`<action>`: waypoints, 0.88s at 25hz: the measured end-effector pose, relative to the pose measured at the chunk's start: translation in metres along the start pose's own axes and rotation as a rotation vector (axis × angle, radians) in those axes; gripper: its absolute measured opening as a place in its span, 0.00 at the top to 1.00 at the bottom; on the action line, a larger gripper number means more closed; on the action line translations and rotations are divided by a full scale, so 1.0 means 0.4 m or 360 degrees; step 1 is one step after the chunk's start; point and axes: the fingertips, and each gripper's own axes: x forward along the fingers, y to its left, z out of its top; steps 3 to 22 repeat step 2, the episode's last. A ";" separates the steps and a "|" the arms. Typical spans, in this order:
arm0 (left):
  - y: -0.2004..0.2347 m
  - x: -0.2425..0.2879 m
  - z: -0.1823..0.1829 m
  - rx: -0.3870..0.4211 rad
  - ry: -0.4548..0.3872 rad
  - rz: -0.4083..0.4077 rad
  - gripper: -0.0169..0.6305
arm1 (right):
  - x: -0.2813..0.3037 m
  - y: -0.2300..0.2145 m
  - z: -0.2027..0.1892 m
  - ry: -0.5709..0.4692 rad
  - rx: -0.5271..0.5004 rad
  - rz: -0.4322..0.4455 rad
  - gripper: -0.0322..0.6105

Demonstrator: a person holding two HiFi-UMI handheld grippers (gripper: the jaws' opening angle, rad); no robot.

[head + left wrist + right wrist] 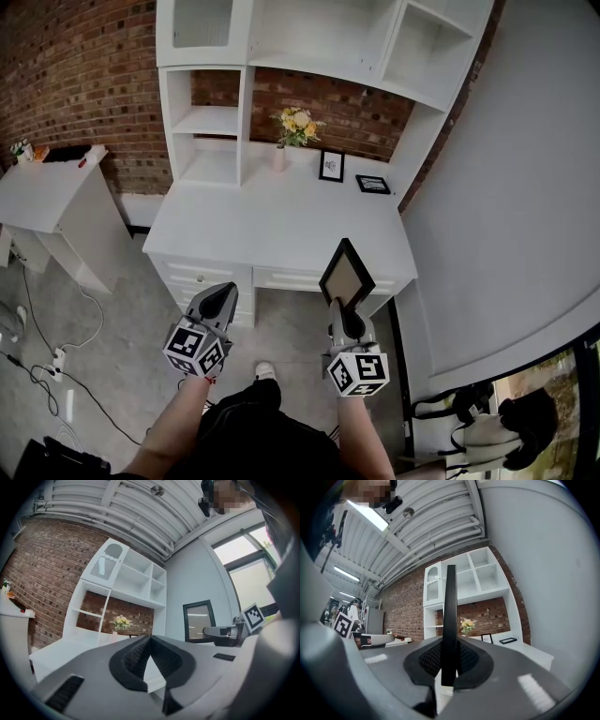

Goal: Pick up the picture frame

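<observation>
Just short of the smooth white table (272,225), my left gripper (223,292) has its ribbed black fingers (133,657) clenched together on nothing. Further right, my right gripper (343,314) grasps the thin, rectangular, black-rimmed picture frame (347,275), held off the table by its front edge.

— What colour was the picture frame (347,274)?
— Black round the border, with a tan panel inside. Whether that was backing or a print, I couldn't tell from the head view.
— And the furniture?
— The desk (281,230) and shelf unit (309,37) were white, against a red-brown brick wall (75,75) with pale mortar lines.
— The flowers (297,124)?
— Yellow and cream with green leaves, in a pale pink vase (279,157).
— The tools?
— The left gripper (225,291) and right gripper (343,314) were grey with black pads. Their cubes carried black-and-white square markers.
</observation>
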 end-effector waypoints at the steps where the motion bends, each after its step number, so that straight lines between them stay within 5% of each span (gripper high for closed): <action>1: 0.002 0.000 -0.001 0.0001 0.0001 0.0001 0.98 | 0.002 0.001 -0.001 0.0000 0.0003 0.0002 0.91; 22: 0.003 0.000 -0.001 0.0002 0.0002 0.0002 0.98 | 0.003 0.002 -0.003 0.0000 0.0007 0.0004 0.91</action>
